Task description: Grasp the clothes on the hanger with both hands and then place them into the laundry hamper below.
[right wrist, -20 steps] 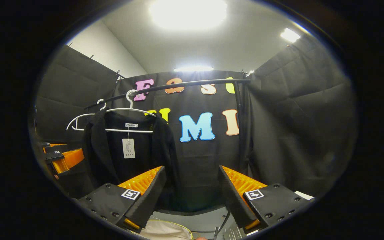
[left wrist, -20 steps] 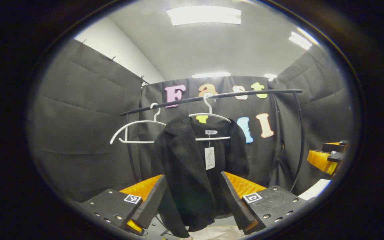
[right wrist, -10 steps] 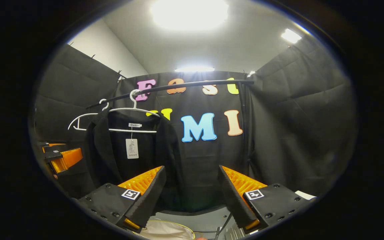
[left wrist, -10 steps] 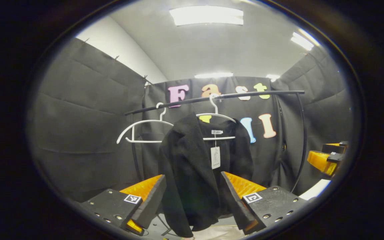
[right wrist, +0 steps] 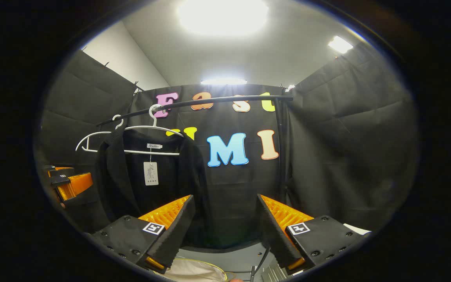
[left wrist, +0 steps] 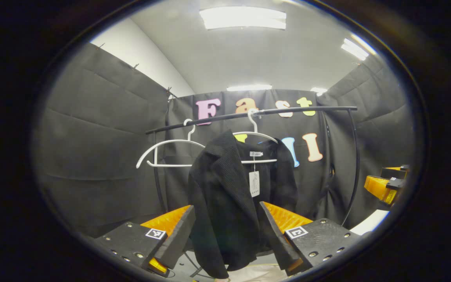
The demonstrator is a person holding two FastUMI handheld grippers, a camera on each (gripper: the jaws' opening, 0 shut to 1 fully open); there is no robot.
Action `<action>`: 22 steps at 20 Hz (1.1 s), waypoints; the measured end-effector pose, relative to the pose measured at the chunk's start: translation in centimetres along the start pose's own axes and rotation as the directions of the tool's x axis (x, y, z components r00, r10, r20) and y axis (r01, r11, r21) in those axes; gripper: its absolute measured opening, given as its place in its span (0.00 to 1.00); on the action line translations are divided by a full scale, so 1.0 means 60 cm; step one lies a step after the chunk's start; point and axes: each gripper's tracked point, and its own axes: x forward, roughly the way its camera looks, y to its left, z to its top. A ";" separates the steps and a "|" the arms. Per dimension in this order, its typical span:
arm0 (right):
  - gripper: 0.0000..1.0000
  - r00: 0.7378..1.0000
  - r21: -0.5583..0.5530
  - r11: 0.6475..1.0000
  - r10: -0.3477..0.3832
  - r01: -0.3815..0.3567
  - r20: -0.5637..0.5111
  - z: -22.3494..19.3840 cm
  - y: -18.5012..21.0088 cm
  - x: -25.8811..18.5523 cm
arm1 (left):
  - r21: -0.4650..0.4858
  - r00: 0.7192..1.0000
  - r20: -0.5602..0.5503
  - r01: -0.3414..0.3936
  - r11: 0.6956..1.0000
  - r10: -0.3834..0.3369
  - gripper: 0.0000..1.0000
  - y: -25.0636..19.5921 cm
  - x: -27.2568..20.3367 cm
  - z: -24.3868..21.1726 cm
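A black jacket (left wrist: 229, 199) with a white tag hangs on a white hanger (left wrist: 255, 135) from a black rail (left wrist: 249, 114). In the left gripper view my left gripper (left wrist: 225, 231) stands open in front of the jacket's lower half, apart from it. The right gripper view has the same jacket (right wrist: 147, 180) at the left, with my right gripper (right wrist: 223, 227) open to its right and nothing between its fingers. The left gripper (right wrist: 67, 184) appears at the left edge of the right gripper view, and the right gripper (left wrist: 386, 186) at the right edge of the left gripper view. A pale hamper rim (right wrist: 194, 270) peeks below.
A second, bare white hanger (left wrist: 166, 150) hangs on the rail left of the jacket. The rail's curved black upright (left wrist: 354, 164) stands at the right. Black cloth walls close the booth on three sides. A grey floor (right wrist: 233, 258) lies under the rail.
The jacket sits slightly more to the right in the left gripper view and slightly more to the left in the right gripper view. Both grippers remain open.
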 end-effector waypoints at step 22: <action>0.98 0.988 0.026 0.989 0.144 -0.146 0.060 0.086 0.086 0.119 | -0.009 0.999 0.035 0.009 1.000 -0.009 0.94 -0.016 0.070 0.062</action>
